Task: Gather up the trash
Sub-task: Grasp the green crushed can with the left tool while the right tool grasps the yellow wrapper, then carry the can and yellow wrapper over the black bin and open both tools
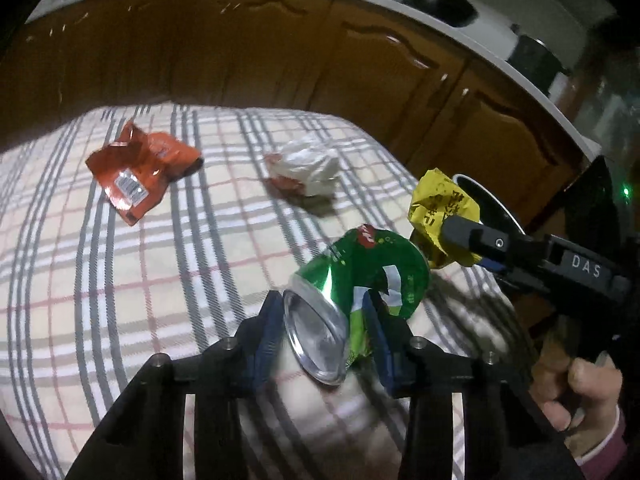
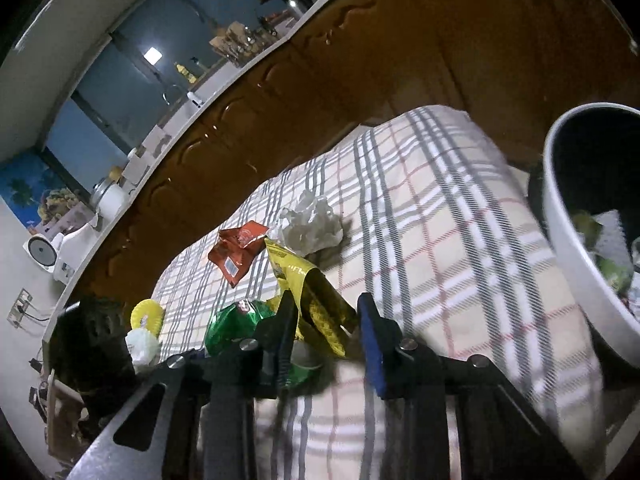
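Left gripper [image 1: 326, 316]: clenched on the crushed green aluminium can [image 1: 360, 276], blue-padded fingers pressing its dented sides, the silver end facing the camera; the can is lifted above the cloth.
Right gripper [image 2: 326, 322]: grasping the crumpled yellow foil wrapper [image 2: 312, 292]. In the right wrist view the wrapper lies against the left finger with a gap to the right finger; in the left wrist view the gripper's tips pinch the yellow wrapper [image 1: 442, 216] just beside the can.
Right hand [image 1: 580, 392]: wrapped round the gripper handle, at the lower right of the left wrist view.
Worktop: covered by a beige plaid cloth with grey and red stripes [image 1: 160, 280].
Torn orange snack packet [image 1: 140, 172]: flat on the cloth, barcode up, well apart from both grippers.
Crumpled white tissue wad [image 1: 308, 164]: on the cloth to the right of the orange packet.
White round bin with dark inside [image 2: 576, 240]: at the worktop's right edge, with scraps inside, blurred.
Background: brown wooden cabinet doors [image 1: 280, 52] under a white counter.
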`<state>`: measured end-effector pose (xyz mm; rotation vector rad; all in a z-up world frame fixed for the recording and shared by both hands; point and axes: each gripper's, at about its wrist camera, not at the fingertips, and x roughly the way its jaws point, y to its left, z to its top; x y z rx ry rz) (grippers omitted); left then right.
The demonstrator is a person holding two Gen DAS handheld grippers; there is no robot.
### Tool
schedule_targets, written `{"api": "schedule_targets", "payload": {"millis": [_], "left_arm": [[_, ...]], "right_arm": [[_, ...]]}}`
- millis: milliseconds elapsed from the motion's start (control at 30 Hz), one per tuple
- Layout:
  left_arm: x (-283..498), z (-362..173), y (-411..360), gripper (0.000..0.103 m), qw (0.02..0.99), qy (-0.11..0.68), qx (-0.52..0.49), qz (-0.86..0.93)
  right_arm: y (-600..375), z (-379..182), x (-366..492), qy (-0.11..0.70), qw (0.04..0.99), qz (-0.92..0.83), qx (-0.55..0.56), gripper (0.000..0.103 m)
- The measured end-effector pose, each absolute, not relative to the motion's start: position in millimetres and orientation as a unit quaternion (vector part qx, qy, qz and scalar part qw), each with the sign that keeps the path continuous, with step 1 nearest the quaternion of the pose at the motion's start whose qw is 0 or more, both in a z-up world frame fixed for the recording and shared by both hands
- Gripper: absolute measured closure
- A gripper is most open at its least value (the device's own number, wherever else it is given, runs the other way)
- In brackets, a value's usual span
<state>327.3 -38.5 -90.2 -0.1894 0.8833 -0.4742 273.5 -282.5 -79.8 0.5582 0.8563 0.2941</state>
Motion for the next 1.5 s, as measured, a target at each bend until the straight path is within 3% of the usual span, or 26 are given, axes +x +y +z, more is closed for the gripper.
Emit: {"api": "schedule_targets", "payload": {"millis": [100,600,1500], "left_arm": [[316,-88,-45,0.068,0.874,0.418,-0.083,-0.234],[270,-60,-72,0.069,0.873,0.394,-0.074,-0.277],[294,-45,-157,0.069,0.866,0.391,-0.052,-0.307]], "right_arm": [[-291,-75,261,0.401,0.865,0.134,0.269,0.073],[-336,-51,203,0.365,0.885,0.093,0.275,0.075],[-429,-53,164,0.338,0.896,0.012,0.288,0.076]]}}
